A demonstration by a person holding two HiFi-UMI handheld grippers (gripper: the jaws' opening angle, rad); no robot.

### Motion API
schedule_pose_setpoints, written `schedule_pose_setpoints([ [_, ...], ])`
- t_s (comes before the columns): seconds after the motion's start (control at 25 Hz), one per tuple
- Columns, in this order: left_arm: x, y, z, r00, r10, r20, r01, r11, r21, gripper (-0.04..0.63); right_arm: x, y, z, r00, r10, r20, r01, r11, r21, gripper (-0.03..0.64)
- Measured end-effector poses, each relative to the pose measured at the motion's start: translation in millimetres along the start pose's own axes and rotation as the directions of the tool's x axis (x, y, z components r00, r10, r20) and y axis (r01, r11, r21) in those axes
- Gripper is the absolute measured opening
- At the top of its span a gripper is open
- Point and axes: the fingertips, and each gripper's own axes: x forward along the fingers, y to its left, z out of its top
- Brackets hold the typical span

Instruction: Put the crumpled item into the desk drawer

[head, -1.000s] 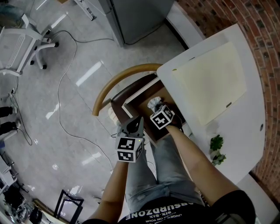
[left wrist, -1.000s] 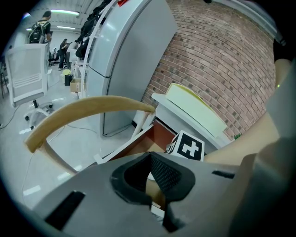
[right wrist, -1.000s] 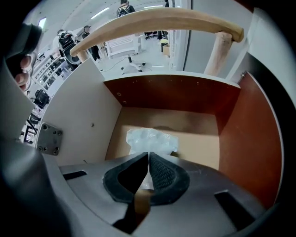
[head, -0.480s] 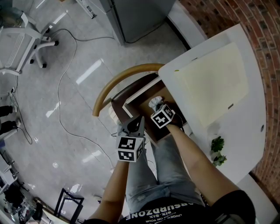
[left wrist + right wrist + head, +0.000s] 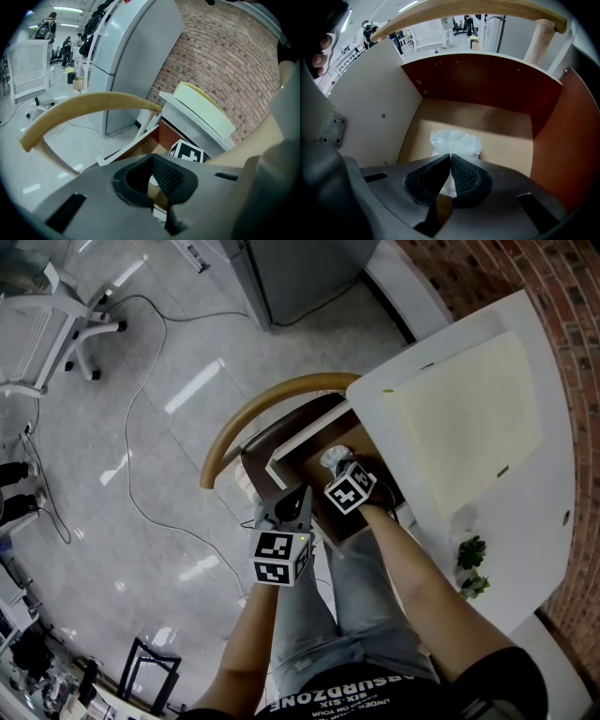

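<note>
Well clear of drawer walls [image 5: 370, 108], crumpled item [image 5: 454, 142] tight in right gripper [image 5: 450, 157].

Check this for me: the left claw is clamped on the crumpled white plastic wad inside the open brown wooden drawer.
Wrong claw. The right claw is clamped on the crumpled white plastic wad inside the open brown wooden drawer, as the right gripper view shows; the left claw is shut on nothing.
</note>
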Motion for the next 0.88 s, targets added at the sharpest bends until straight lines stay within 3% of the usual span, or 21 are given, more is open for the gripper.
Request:
schedule_pose_setpoints([
  [0.6, 2, -2, -1, 0.999, -0.025, -0.022, 0.026, 1.000, 0.017, 0.005, -2, 0, 0, 1.000, 0.008, 0.015, -0.009, 0.999, 0.041, 0.009],
  [0.88, -2, -1, 5, 0.999, -0.033, -0.023, 0.034, 0.999, 0.026, 0.005, -11, 2, 2, 0.999, 0.015, 0.047, -0.019, 0.996, 0.092, 0.041],
])
